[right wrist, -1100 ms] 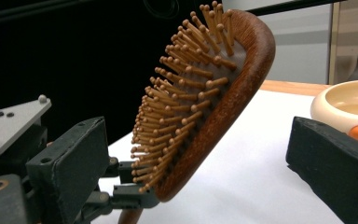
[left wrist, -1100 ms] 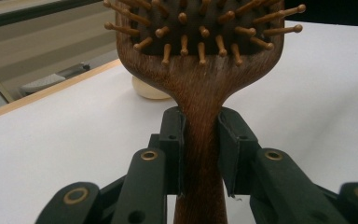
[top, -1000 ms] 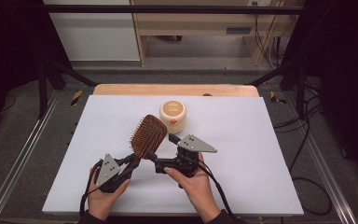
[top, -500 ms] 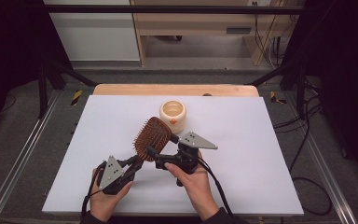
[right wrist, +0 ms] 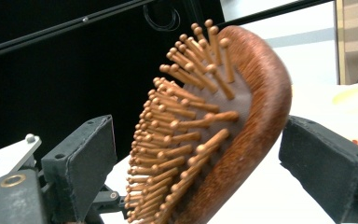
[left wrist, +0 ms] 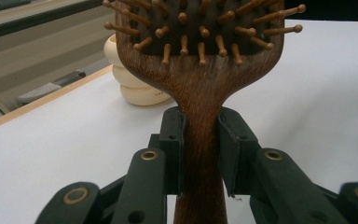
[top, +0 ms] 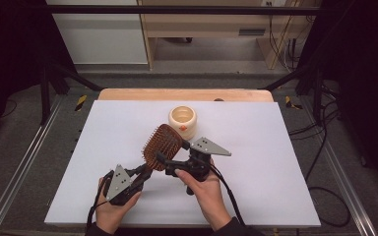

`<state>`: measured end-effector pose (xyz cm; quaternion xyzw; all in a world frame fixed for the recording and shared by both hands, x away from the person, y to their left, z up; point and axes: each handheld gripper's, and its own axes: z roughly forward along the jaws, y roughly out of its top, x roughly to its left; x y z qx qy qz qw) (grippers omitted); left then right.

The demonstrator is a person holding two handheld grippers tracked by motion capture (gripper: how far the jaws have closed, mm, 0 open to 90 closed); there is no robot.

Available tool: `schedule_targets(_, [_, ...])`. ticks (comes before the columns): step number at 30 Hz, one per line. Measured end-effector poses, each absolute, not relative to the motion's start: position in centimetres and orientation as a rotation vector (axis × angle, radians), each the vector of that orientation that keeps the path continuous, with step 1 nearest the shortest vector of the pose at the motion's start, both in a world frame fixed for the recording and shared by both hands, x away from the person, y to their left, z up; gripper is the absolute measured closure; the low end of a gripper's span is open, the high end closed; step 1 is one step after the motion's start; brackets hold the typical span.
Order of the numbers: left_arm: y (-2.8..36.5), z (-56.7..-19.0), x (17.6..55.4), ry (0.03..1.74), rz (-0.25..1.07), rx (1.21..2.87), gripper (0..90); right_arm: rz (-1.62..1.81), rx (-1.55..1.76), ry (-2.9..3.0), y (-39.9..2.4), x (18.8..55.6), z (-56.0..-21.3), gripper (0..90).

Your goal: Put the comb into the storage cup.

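Fingers (left wrist: 175,140) of left gripper (left wrist: 200,154) clamp hairbrush (left wrist: 200,84) handle; cup (left wrist: 130,79) print unreadable.

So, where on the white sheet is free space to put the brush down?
The white sheet is bare right of the right gripper up to its right edge, and along the far-left part beside the cream jar. It is crowded in the near middle, where the left gripper holds the hairbrush.

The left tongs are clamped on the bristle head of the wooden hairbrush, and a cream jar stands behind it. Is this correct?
Not quite: the left tongs are clamped on the handle of the wooden hairbrush, just below the bristle head, as the left gripper view shows. The cream jar does stand behind it.
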<state>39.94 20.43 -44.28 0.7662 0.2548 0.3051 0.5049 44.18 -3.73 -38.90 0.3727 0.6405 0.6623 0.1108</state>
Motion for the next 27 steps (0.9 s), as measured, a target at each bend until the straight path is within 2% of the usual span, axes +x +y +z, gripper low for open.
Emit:
schedule_targets(12, [20.3,-44.3,39.9,0.608,0.741,1.852,72.9,1.987,1.111,1.880,-3.9,44.6,-38.5,14.1])
schedule_targets(27, [20.1,-44.3,39.8,0.594,0.743,1.847,72.9,2.074,1.168,1.881,-4.1,45.3,-38.5,31.3])
